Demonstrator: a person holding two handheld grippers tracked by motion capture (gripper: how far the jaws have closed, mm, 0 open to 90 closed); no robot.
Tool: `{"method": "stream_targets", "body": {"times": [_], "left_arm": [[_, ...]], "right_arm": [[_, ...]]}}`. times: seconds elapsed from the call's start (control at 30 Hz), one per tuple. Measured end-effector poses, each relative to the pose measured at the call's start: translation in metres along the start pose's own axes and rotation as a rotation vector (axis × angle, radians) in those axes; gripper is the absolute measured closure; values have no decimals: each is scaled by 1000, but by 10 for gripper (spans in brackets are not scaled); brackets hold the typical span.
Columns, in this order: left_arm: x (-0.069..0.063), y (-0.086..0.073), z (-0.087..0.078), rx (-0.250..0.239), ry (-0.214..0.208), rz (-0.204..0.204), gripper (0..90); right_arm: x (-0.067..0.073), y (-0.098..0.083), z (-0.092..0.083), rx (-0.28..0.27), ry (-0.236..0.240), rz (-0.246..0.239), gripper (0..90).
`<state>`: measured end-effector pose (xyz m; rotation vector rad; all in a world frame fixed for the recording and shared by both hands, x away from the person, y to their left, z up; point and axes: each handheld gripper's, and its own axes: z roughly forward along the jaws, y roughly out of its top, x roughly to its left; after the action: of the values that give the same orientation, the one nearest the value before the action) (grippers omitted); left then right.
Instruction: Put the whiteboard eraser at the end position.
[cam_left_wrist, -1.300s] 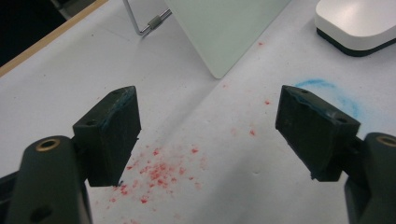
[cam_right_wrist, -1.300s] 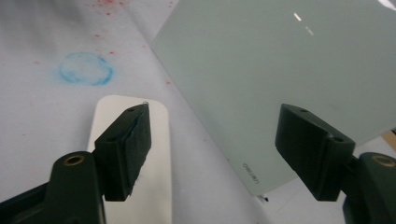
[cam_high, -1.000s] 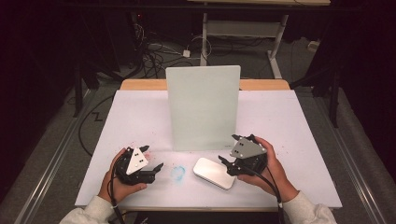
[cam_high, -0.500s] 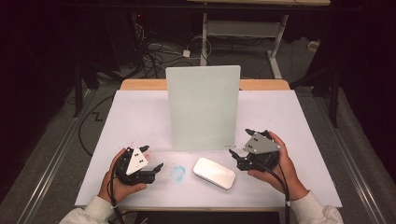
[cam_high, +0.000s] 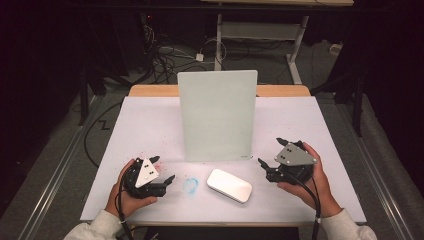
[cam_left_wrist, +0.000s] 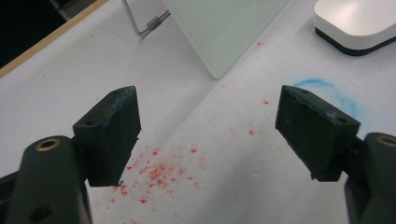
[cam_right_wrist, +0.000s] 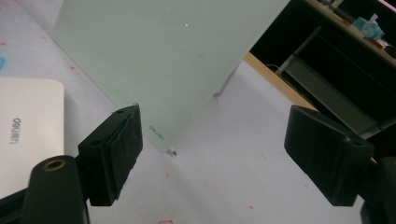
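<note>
High view: the left gripper (cam_high: 161, 170) rests on the white table covering (cam_high: 150, 125) near the front edge, jaws spread and empty. Just off its tips lies a smudged blue chalk ring (cam_high: 190, 185), and beyond that the flat white rounded-rectangle eraser block (cam_high: 229, 185). The right gripper (cam_high: 270, 154) has its jaws released, having just been opening, with nothing between them; the eraser block lies apart from its tips, toward the left gripper. The upright pale-green frosted glass board (cam_high: 218, 115) stands beyond both grippers.

Left gripper view: the jaws stand wide over scattered red chalk specks (cam_left_wrist: 159, 175); the blue ring (cam_left_wrist: 327, 91) lies beside the right-hand jaw, the eraser block (cam_left_wrist: 357, 23) farther ahead.

Right gripper view: open jaws frame the board's lower corner (cam_right_wrist: 161, 70); the eraser block (cam_right_wrist: 28, 126) lies outside the left-hand jaw.
</note>
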<state>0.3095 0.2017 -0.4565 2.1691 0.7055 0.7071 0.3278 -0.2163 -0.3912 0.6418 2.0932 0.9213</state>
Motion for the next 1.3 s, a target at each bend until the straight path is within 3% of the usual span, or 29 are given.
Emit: {"method": "stream_targets", "body": {"times": [0.6,1.13,1.3], "left_arm": [[0,1,1,2,-3,4,214],[0,2,3,4,2,4,214],[0,2,4,5,3,7,214]], "right_arm": [[-11,-36,-13,25,-52,37,200],[-17,-73,-16,-2,-66,124,169],[-20,-89,-14,11,-101,162,166]]}}
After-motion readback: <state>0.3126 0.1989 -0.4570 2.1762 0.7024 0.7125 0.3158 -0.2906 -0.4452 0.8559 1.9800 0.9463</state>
